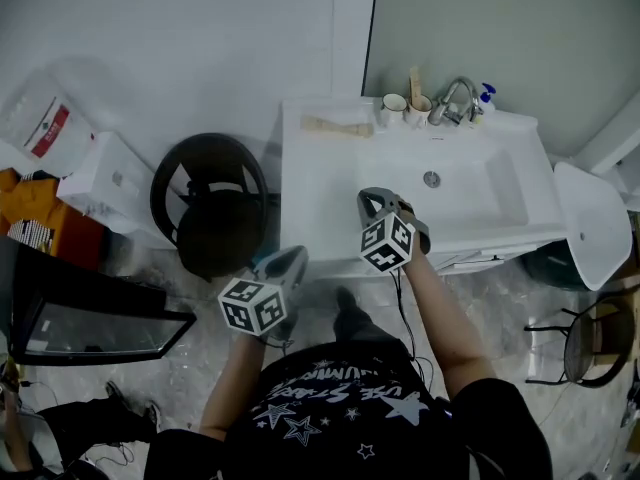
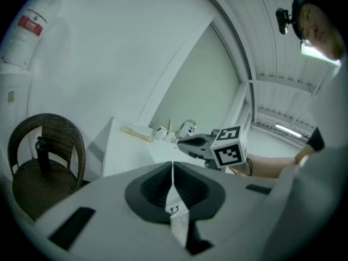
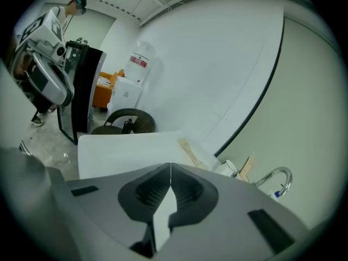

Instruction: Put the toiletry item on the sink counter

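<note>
head view looks down on a person in a dark star-printed t-shirt (image 1: 350, 418) standing before a white sink counter (image 1: 310, 183). the left gripper (image 1: 292, 260) hangs low, off the counter's front left corner, above the grey floor (image 1: 190, 368) and near a dark wicker chair (image 1: 210, 203). the right gripper (image 1: 372, 200) is over the counter's front edge, by the near left rim of the basin (image 1: 500, 193). the two grippers are apart from each other.

left gripper view shows that gripper's jaws pressed together along a thin seam with nothing between them. right gripper view shows the same for the right one: jaws together and empty.

a flat pale wooden toiletry item (image 1: 335, 126) lies on the counter's back left part, touched by neither gripper and well apart from both. what kind of item it is cannot be told. just to its right stand two white cups (image 1: 393, 105), one holding an upright pale stick (image 1: 414, 80), then a chrome faucet (image 1: 455, 96) and a small blue-capped bottle (image 1: 487, 93).

left of the chair sit a white box-shaped appliance (image 1: 110, 178) and a clear jug with a red label (image 1: 45, 123). a black-framed glass panel (image 1: 90, 318) lies at the lower left, and a white oval lid-like shape (image 1: 590, 223) stands beside the counter's right end.
</note>
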A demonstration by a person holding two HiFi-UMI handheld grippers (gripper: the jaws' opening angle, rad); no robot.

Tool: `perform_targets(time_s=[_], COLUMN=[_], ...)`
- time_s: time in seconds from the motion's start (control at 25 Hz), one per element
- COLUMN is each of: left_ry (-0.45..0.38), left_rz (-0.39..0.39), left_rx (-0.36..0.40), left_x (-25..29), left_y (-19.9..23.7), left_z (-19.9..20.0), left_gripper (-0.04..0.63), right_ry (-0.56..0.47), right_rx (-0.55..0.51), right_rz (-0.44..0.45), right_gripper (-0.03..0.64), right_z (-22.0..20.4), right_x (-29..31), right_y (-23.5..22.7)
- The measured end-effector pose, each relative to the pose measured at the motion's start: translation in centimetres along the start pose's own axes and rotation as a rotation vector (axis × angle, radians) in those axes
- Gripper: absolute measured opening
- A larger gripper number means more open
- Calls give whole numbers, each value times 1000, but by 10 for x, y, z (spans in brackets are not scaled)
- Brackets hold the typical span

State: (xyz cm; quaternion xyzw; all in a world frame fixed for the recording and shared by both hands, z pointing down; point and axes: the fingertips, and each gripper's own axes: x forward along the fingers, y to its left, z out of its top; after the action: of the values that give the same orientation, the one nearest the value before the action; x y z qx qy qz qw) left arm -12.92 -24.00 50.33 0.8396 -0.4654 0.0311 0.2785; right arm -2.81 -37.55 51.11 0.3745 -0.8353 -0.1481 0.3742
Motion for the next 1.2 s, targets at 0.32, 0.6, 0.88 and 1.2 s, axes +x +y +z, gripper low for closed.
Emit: perform_targets(time_s=[0.32,0.6,0.88,1.2], left_ry=[23,53,53,49], left_rz=[-65,-120,-178,-181], left_rx=[25,32,56,52], left_x=[-37,-60,-63,-53], left_y=[-26,-40,-54,-53], left_z=[-24,-46,-44,-43], left_gripper=[20,20,20,20], right_ry=[29,79,123,115], right_rx=[86,155,192,247], right_rz=[-26,-45,-68,-71], right_gripper=[14,14,14,14], right_z=[-15,-36,-54,-59], right_x=[-54,-95,-122,-122], right_y=[42,79,88,79])
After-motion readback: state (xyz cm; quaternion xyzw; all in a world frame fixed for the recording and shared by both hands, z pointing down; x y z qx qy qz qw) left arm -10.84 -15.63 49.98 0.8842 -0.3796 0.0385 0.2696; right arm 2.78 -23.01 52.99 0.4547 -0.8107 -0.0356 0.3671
